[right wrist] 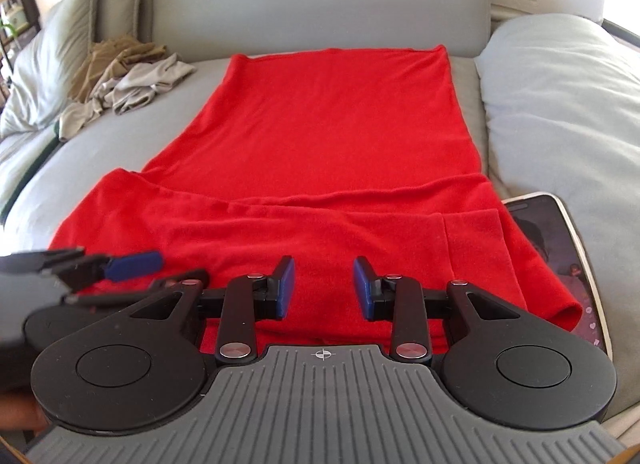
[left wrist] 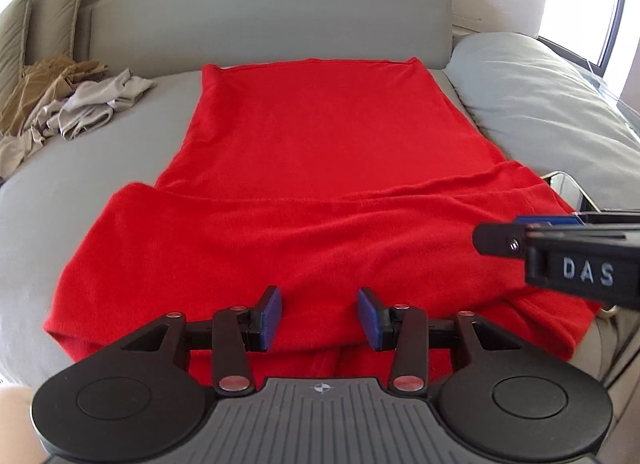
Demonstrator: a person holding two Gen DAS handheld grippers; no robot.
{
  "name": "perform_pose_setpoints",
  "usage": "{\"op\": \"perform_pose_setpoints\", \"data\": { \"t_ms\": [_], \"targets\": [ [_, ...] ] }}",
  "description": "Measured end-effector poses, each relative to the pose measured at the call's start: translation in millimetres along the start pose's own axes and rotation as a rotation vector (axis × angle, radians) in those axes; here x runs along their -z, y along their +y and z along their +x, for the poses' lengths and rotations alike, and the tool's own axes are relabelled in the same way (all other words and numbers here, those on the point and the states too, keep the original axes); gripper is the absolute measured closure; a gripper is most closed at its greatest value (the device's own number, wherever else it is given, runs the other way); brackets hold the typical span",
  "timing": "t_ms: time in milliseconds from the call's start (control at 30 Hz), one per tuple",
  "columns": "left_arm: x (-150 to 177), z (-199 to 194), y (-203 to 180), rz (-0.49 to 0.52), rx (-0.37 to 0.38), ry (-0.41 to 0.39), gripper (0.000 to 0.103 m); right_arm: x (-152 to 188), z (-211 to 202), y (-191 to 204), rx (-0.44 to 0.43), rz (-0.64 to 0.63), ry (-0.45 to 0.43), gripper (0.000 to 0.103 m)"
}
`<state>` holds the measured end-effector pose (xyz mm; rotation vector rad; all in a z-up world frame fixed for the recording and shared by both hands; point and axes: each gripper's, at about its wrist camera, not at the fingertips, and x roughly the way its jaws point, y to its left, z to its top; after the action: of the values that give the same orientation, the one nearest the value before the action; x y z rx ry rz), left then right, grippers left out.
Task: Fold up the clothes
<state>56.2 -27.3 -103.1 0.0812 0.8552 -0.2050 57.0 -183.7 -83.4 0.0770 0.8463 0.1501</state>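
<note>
Lying lengthwise on the grey bed [left wrist: 120, 168], the red garment [left wrist: 320, 144] reaches from the near edge to the headboard [left wrist: 260, 12] and is the item under work. Its far portion lies flat and smooth; its near portion carries a layer turned over across the width, with a crease line running side to side and a loose hem flap visible in the right wrist view. In my judgement one fold is made at most, and the lengthwise folds and final squaring remain to be done. A heap of beige and grey clothes [left wrist: 76, 104] sits untouched at the far left by the cushions, so further items appear outstanding. A phone [right wrist: 568, 264] rests just beside the garment's right edge. The left tool [left wrist: 319, 318] hovers over the near hem, jaws partly parted, nothing between them. The right tool [right wrist: 324, 288] stands likewise, partly parted and empty.
</note>
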Motion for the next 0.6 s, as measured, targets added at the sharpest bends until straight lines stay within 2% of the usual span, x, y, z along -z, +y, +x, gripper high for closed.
{"op": "perform_pose_setpoints", "data": {
  "t_ms": [100, 233, 367, 500, 567, 600],
  "targets": [
    [11.8, -10.3, 2.8, 0.008, 0.015, -0.004, 0.061, -2.8, -3.3, 1.4, 0.001, 0.008, -0.016, 0.067],
    [17.3, -10.9, 1.1, 0.013, 0.005, -0.016, 0.061, -7.7, 6.6, 8.5, -0.04, 0.018, -0.028, 0.067],
    [19.0, -10.8, 3.0, 0.015, 0.011, -0.013, 0.061, 8.2, 37.4, 19.7, -0.019, -0.059, 0.029, 0.064],
    [21.6, -12.8, 3.8, 0.014, 0.015, -0.015, 0.06, 29.0, 12.1, 18.9, -0.01, -0.108, 0.03, 0.063],
    [20.2, -17.4, 3.6, 0.02, 0.015, 0.002, 0.06, 38.6, -1.3, 13.2, -0.007, -0.101, 0.04, 0.057],
    [18.8, -21.3, 5.6, 0.015, 0.024, 0.015, 0.06, 41.9, -7.6, 9.5, -0.007, -0.091, 0.064, 0.052]
  ]
}}
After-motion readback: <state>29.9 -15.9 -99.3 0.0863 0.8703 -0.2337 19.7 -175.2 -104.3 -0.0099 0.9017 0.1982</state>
